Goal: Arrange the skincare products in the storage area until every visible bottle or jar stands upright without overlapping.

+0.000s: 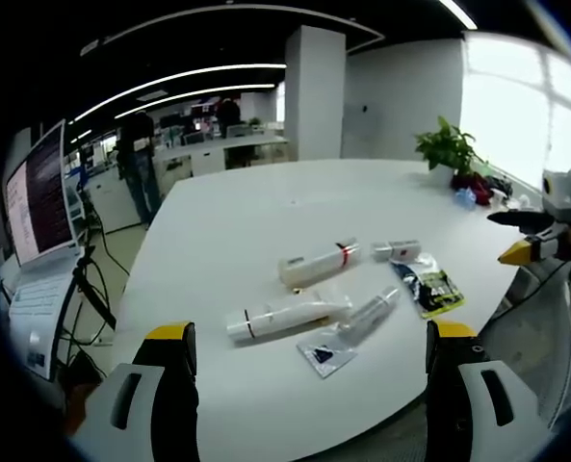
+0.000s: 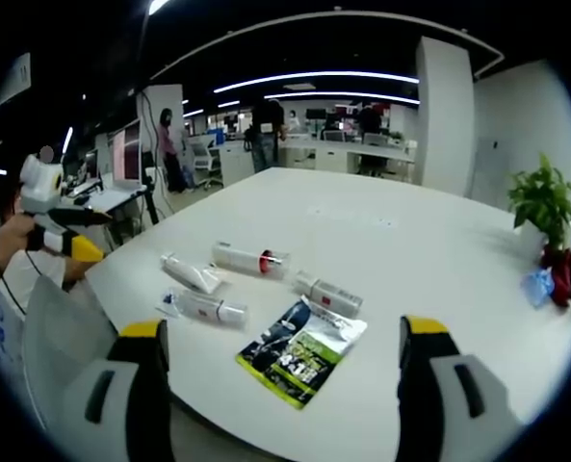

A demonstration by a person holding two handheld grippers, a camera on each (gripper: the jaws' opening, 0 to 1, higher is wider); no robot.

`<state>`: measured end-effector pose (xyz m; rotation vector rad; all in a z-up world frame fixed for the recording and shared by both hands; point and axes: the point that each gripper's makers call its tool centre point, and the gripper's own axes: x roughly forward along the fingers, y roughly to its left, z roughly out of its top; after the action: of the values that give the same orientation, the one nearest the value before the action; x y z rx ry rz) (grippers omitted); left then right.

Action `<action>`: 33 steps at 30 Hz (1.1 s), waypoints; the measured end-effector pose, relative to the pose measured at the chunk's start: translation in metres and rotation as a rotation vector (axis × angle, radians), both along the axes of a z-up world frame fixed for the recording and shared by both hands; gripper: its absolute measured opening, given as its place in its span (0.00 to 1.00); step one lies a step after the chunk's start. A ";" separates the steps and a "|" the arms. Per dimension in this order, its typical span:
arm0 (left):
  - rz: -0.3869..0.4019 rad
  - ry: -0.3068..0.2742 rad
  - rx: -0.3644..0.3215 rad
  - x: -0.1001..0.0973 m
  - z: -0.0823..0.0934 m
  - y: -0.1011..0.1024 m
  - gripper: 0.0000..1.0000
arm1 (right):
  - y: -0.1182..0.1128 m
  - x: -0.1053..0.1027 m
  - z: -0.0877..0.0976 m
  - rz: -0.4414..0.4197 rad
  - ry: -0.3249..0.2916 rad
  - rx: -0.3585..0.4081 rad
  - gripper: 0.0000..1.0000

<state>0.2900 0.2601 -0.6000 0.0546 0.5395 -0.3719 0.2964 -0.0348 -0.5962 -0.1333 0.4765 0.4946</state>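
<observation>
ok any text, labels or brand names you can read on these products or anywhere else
None can be read.
Green-black packet: print on it, too blurred to read.
Tube with red band: no legible label.
Small bottle: marks too small to read.
Monitor: lines of text, too small to read.

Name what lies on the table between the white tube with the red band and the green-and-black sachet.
In the right gripper view, a small white tube lies between the red-banded tube and the green-and-black sachet, its end just touching or overlapping the sachet's top edge.
</observation>
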 end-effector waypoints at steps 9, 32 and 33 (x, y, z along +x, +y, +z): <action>0.000 0.001 0.001 0.001 -0.001 0.000 0.97 | -0.002 0.001 -0.002 -0.006 0.003 0.000 1.00; -0.014 0.010 0.014 0.007 -0.002 0.004 0.97 | -0.002 0.003 -0.004 -0.022 0.010 0.008 1.00; -0.020 0.010 0.019 0.009 -0.001 0.003 0.97 | -0.002 0.003 -0.004 -0.022 0.010 0.009 1.00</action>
<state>0.2988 0.2633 -0.6013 0.0767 0.5531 -0.3872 0.2993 -0.0372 -0.6000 -0.1173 0.4849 0.4754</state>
